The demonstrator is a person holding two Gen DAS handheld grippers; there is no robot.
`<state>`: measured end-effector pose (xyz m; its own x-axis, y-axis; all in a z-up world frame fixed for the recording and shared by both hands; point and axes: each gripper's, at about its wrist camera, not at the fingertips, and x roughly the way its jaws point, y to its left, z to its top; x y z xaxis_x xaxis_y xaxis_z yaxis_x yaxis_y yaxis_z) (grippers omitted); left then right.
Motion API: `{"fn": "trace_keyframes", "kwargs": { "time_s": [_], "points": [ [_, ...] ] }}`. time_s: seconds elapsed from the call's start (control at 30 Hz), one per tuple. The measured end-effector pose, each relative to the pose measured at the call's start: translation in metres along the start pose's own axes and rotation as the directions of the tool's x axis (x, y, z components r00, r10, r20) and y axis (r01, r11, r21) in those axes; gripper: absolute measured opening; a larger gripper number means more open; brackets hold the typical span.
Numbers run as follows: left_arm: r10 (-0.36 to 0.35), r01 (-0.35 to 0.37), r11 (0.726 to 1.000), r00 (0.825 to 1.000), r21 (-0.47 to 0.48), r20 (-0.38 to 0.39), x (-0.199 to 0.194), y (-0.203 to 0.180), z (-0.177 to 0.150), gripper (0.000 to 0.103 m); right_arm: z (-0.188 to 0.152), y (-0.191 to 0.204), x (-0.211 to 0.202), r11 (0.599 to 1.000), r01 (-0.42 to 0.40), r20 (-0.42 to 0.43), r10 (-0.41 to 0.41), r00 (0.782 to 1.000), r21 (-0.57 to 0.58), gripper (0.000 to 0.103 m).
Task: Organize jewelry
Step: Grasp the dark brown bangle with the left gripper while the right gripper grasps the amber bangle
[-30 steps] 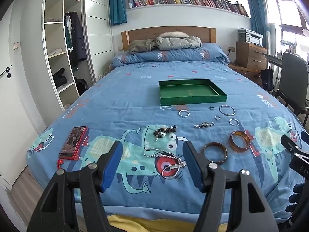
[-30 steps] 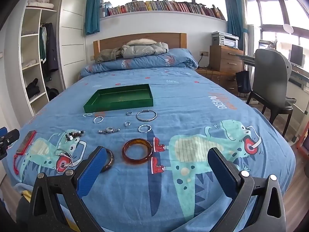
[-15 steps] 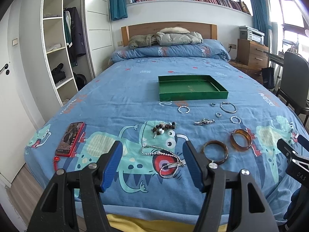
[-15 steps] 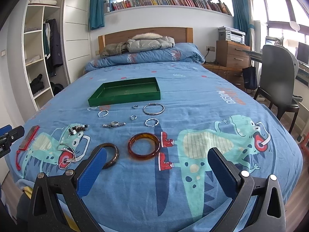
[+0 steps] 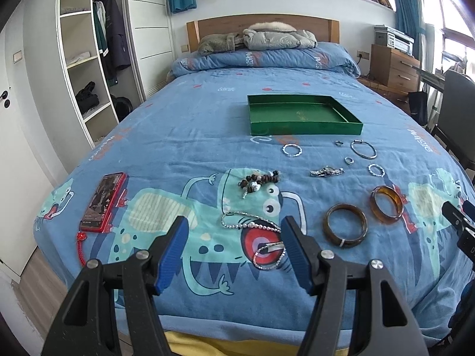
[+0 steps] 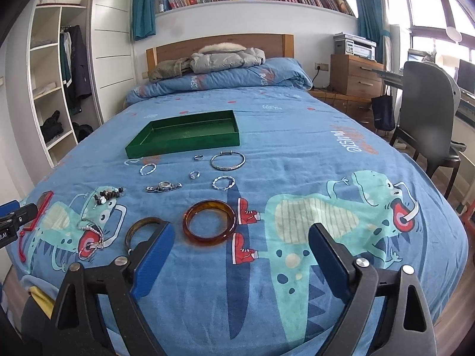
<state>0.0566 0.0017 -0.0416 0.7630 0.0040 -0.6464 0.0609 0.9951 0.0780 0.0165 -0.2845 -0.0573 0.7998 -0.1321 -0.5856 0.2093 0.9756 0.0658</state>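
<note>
Jewelry lies spread on a bed (image 5: 184, 148) whose blue cover shows cartoon dinosaurs. A green tray (image 5: 302, 114) sits at mid-bed, empty but for a faint gold mark on its floor, too small to read.

Taking the watch (image 6: 163, 187) as centre in the right wrist view: the tray is at 12 o'clock, a thin silver bangle (image 6: 228, 160) at 1, a twisted silver ring (image 6: 223, 182) at 3, an amber bangle (image 6: 209, 222) at 5, a dark bangle (image 6: 142, 229) at 7, a bead bracelet (image 6: 108, 194) at 9 and another silver ring (image 6: 147, 168) at 11. Two small rings (image 6: 198, 157) lie between watch and tray. A crystal chain (image 5: 255, 237) lies below the beads, and a red phone (image 5: 103, 201) sits near the bed's left edge.

Orange lettering on the cover (image 6: 347, 141) reads upside down and I cannot make it out; the pillow (image 6: 231, 78) bears similar print.

The left claw (image 5: 234, 249) is wide open and empty, the chain between its blue pads but untouched. The right claw (image 6: 237, 259) is wide too, jaws closing, nothing gripped; its left pad partly hides the dark bangle.
</note>
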Motion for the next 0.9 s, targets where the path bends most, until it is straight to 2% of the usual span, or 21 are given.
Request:
{"fn": "trace_keyframes", "kwargs": {
  "time_s": [0.17, 0.27, 0.33, 0.43, 0.53, 0.6, 0.67, 0.73, 0.9],
  "points": [
    [-0.031, 0.029, 0.998, 0.999, -0.051, -0.032, 0.017, 0.009, 0.000, 0.063, 0.000, -0.010, 0.017, 1.000, -0.012, -0.031, 0.012, 0.999, 0.021, 0.073],
    [-0.099, 0.095, 0.994, 0.993, -0.061, -0.064, 0.027, 0.004, -0.003, 0.063, -0.001, -0.013, 0.027, 0.999, -0.026, -0.045, 0.027, 0.999, 0.030, 0.067],
    [-0.159, 0.154, 0.986, 0.984, -0.059, -0.082, 0.033, -0.005, -0.006, 0.063, -0.001, -0.015, 0.032, 0.999, -0.040, -0.058, 0.041, 0.997, 0.032, 0.062],
    [-0.249, 0.243, 0.968, 0.960, -0.063, -0.129, 0.046, -0.023, -0.010, 0.063, -0.001, -0.017, 0.045, 0.997, -0.071, -0.083, 0.074, 0.994, 0.035, 0.055],
    [-0.293, 0.291, 0.956, 0.941, -0.041, -0.169, 0.062, -0.047, -0.011, 0.061, 0.002, -0.022, 0.059, 0.994, -0.100, -0.114, 0.104, 0.988, 0.037, 0.045],
    [-0.310, 0.310, 0.950, 0.932, -0.028, -0.187, 0.074, -0.061, -0.008, 0.060, 0.004, -0.024, 0.069, 0.992, -0.121, -0.141, 0.124, 0.982, 0.035, 0.040],
    [-0.320, 0.323, 0.946, 0.925, -0.016, -0.207, 0.087, -0.075, -0.005, 0.051, 0.007, -0.026, 0.083, 0.989, -0.146, -0.168, 0.149, 0.974, 0.032, 0.036],
    [-0.324, 0.330, 0.944, 0.918, -0.009, -0.230, 0.099, -0.084, -0.003, 0.045, 0.010, -0.026, 0.095, 0.986, -0.168, -0.193, 0.169, 0.967, 0.024, 0.035],
    [-0.294, 0.314, 0.949, 0.913, 0.025, -0.282, 0.125, -0.102, -0.004, 0.037, 0.014, -0.019, 0.126, 0.977, -0.214, -0.252, 0.206, 0.946, -0.007, 0.034]
  ]
}}
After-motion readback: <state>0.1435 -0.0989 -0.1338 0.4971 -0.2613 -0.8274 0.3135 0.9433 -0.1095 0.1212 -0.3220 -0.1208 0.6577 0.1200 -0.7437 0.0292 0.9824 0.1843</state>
